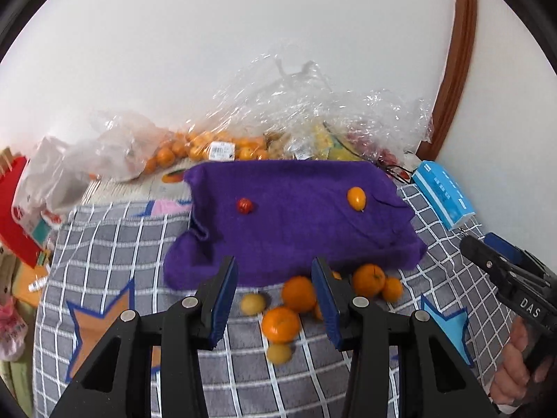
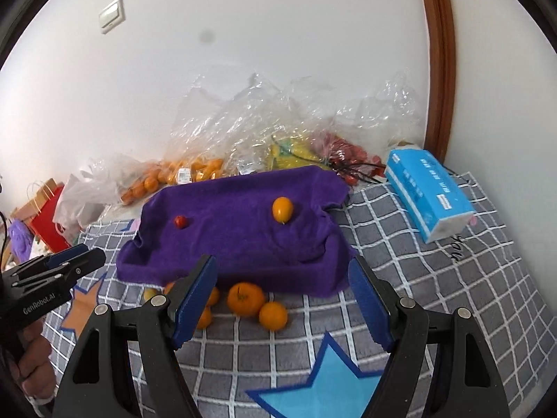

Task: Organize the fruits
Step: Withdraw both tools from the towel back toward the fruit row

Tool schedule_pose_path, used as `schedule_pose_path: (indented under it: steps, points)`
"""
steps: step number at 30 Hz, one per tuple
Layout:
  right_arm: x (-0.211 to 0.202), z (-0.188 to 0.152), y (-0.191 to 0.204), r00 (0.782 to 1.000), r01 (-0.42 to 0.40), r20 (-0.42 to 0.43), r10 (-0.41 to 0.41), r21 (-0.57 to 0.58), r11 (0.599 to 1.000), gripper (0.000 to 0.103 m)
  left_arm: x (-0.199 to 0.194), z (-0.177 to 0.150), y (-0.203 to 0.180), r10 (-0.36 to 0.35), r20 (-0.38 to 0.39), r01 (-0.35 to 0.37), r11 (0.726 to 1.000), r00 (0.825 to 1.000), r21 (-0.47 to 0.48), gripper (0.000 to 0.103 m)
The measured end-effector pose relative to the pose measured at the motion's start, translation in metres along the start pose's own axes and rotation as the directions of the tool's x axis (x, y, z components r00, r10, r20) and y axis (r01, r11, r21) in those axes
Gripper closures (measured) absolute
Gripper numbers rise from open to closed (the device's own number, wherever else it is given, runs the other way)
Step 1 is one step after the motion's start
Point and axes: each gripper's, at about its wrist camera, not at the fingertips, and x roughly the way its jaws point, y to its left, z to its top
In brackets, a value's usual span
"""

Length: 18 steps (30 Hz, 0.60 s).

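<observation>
Two tools, left (image 1: 275, 297) and right (image 2: 283, 297), were both released, gripping nothing. Loose round orange mandarins (image 1: 280, 324) sat on the grey checked blanket (image 2: 435, 278) beside the purple fleece towel (image 1: 296, 216). My advice was one fruit per grab, squeezed gently.

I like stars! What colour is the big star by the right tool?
Light blue star patch with dark blue edging, clearest in right wrist view.

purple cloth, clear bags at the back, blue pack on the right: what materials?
Purple cloth: looks like fuzzy fleece or terry, matte with a visible nap and soft folds.
Clear bags: thin plastic film, glossy and crinkled, with fruit showing through.
Blue pack: likely a soft plastic-wrapped tissue pack, with a slight sheen and a white end.
</observation>
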Motion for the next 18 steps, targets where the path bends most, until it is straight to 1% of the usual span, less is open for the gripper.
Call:
schedule_pose_path:
  steps: [2, 6, 8, 10, 11, 12, 14, 18]
  points:
    - [-0.004, -0.006, 0.000, 1.000, -0.012, -0.001, 0.012, 0.001, 1.000, 0.026, -0.003, -0.006, 0.003, -0.004, 0.000, 0.004, 1.000, 1.000, -0.006, 0.061]
    - [-0.004, -0.021, 0.003, 1.000, -0.016, -0.016, 0.016, -0.011, 1.000, 0.026, -0.005, -0.019, 0.009, 0.012, 0.004, -0.012, 1.000, 1.000, -0.004, 0.061]
    - [-0.001, -0.027, 0.006, 1.000, -0.005, -0.030, 0.005, -0.025, 1.000, 0.027, -0.004, -0.026, 0.014, 0.012, 0.000, -0.012, 1.000, 1.000, -0.028, 0.061]
    - [0.002, -0.036, 0.009, 0.999, -0.001, -0.042, 0.000, -0.043, 0.999, 0.027, 0.001, -0.033, 0.022, -0.011, -0.018, 0.010, 0.998, 1.000, -0.059, 0.057]
    - [0.003, -0.039, 0.009, 0.999, 0.003, -0.040, -0.005, -0.051, 0.999, 0.027, 0.004, -0.036, 0.024, -0.018, -0.027, 0.016, 0.998, 0.999, -0.065, 0.050]
    - [0.004, -0.044, 0.010, 0.999, 0.016, -0.031, -0.018, -0.062, 0.998, 0.027, 0.006, -0.040, 0.026, -0.018, -0.032, 0.016, 0.997, 0.999, -0.071, 0.048]
    - [0.009, -0.054, 0.011, 0.999, 0.041, -0.026, -0.043, -0.083, 0.996, 0.029, 0.012, -0.049, 0.033, -0.001, -0.039, -0.002, 0.997, 0.999, -0.083, 0.048]
    - [0.031, -0.072, 0.011, 0.996, 0.039, -0.076, -0.046, -0.098, 0.994, 0.042, 0.023, -0.067, 0.050, 0.013, -0.065, -0.021, 0.993, 0.998, -0.115, 0.048]
